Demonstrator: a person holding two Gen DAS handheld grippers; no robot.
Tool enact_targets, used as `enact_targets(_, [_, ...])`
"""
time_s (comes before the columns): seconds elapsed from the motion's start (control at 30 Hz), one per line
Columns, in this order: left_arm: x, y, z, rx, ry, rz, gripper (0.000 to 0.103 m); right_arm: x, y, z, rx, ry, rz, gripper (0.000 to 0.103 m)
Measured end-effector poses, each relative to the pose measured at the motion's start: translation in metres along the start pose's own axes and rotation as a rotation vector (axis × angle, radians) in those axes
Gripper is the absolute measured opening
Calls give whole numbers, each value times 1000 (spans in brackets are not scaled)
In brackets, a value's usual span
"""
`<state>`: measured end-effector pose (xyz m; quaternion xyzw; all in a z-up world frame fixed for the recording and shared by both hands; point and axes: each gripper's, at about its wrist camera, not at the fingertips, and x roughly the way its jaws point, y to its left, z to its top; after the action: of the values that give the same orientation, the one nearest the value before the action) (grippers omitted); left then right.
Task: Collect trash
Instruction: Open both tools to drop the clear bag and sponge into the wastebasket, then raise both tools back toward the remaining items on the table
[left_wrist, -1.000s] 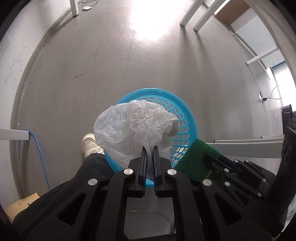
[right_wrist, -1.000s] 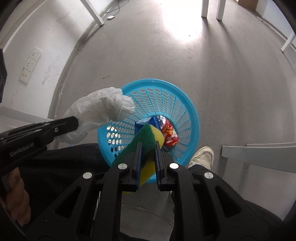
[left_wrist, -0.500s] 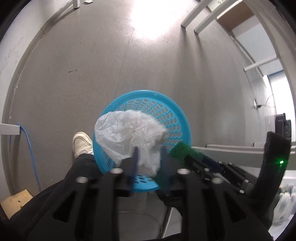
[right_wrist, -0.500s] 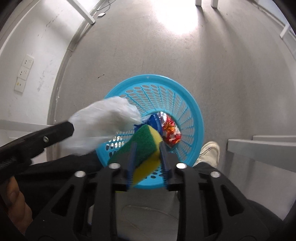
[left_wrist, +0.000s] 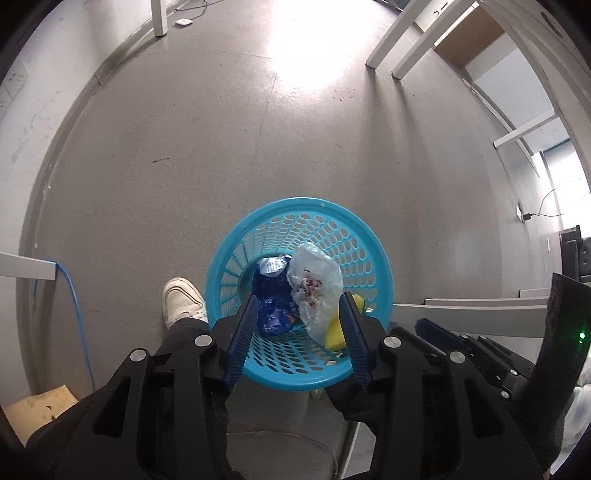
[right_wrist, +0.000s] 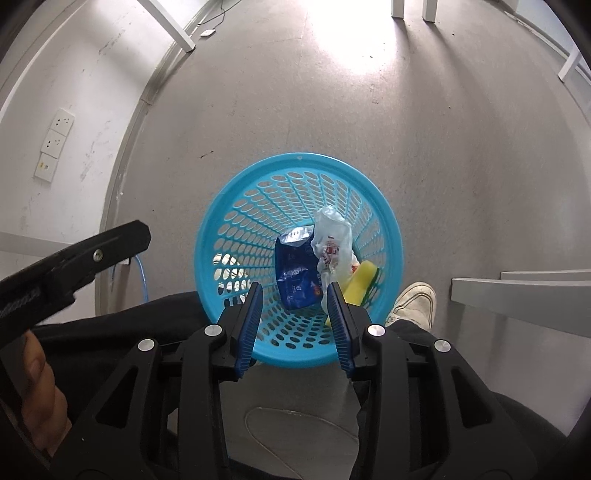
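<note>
Blue-padded left claw (left_wrist: 299, 332) and right claw (right_wrist: 295, 321) hang empty above the basket (right_wrist: 236, 206), their jaws apart after just opening. Inside the basket on the floor (left_wrist: 184, 147) lie a plastic bag (right_wrist: 332, 236), sponge (right_wrist: 364, 277) and blue wrapper (right_wrist: 295, 273).

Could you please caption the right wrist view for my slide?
Open right gripper above blue basket holding plastic bag, sponge and blue wrapper.

A white shoe (left_wrist: 183, 302) stands on the grey floor (left_wrist: 184, 147) at lower left, a blue cable (left_wrist: 75, 314) at far left. Wall sockets (right_wrist: 53, 147) sit at the right view's left edge.
</note>
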<state>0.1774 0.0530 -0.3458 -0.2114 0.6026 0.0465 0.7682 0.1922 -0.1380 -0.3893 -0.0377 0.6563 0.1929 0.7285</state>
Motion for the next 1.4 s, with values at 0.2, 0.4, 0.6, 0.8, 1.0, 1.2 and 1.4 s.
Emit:
enact_targets(0.2, [-17,7,-11,-13,-33,31,45,-21,9,-17,-48,-32,-18,39])
enact_targets(0.4, [-44,12,-29,-23,-92,37,47,-53,20,-40,-105,-93,-34,44])
enact_targets(0.6, [-71,-3,-55,59,-177,56,59,-78,25,-66,-124,-107,20,46])
enact_targets(0.8, [-91,-12,-82,77,-242,69,60,-108,23,-88,-106,-173,59,56])
enact_targets(1.0, [-125,-14,-107,71,-326,68,73,-144,25,-106,-107,-217,93,61])
enact_targets(1.2, [-169,-11,-129,66,-423,25,76,-197,38,-126,-183,-339,75,65])
enact_targets(1.4, [-211,-19,-159,145,-571,17,83,-242,52,-144,-262,-468,95,71])
